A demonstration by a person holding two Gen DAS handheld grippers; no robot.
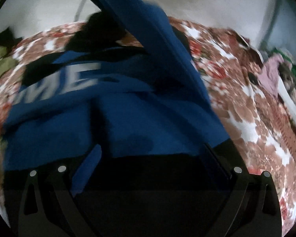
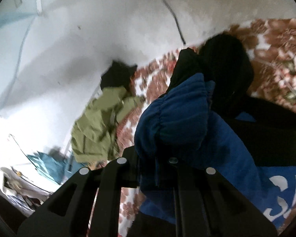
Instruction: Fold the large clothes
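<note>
A large blue garment [image 1: 73, 122] with white letters lies on a bed with a floral brown, red and white cover [image 1: 236, 102]. In the left wrist view a long blue strip of it [image 1: 148, 39] runs taut from my left gripper [image 1: 152, 158] up and away; the jaws are hidden under cloth. In the right wrist view my right gripper [image 2: 157, 169] is shut on a bunched blue cuff or hem [image 2: 173, 118] of the same garment [image 2: 276, 193], held above the bed. Black fabric [image 2: 227, 69] hangs behind the cuff.
An olive-green garment [image 2: 96, 126] and a black one [image 2: 116, 77] lie at the bed's edge by the white wall [image 2: 69, 39]. Pink and white clothes [image 1: 272, 75] lie at the bed's right side. A cable [image 2: 173, 17] hangs on the wall.
</note>
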